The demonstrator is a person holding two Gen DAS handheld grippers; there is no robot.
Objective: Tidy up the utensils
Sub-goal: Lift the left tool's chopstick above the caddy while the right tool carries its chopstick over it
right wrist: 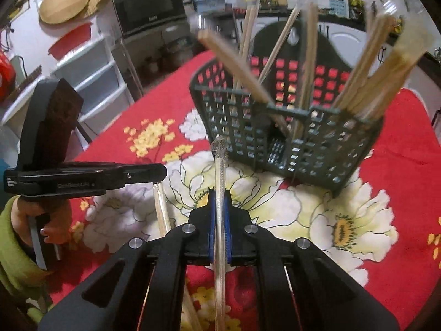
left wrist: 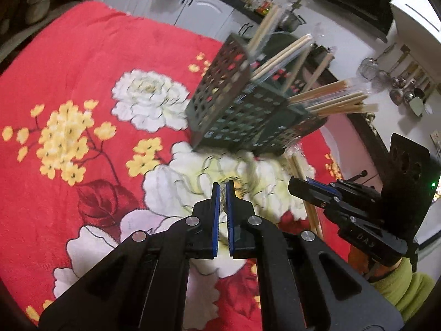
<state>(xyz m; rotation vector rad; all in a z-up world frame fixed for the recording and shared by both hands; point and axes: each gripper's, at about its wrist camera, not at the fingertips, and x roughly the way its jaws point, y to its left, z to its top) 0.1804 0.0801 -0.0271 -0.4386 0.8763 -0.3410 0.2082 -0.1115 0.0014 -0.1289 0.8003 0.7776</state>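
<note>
A dark green perforated utensil basket (left wrist: 242, 110) (right wrist: 289, 127) stands on the red floral cloth (left wrist: 82, 82) and holds several wrapped wooden chopstick pairs (left wrist: 330, 99) (right wrist: 380, 82). My right gripper (right wrist: 220, 195) is shut on a plastic-wrapped chopstick pair (right wrist: 220, 220) that points toward the basket's near wall; it also shows in the left wrist view (left wrist: 311, 190). My left gripper (left wrist: 222, 190) is shut and empty above the white flower print; it also shows in the right wrist view (right wrist: 162, 171). Another chopstick pair (right wrist: 162, 209) (left wrist: 306, 193) lies on the cloth.
White cabinets (left wrist: 193, 8) and a cluttered counter stand behind the table. Ladles hang on the wall (left wrist: 399, 82) at the right. A microwave (right wrist: 151, 8) and white shelves (right wrist: 91, 63) stand at the left in the right wrist view.
</note>
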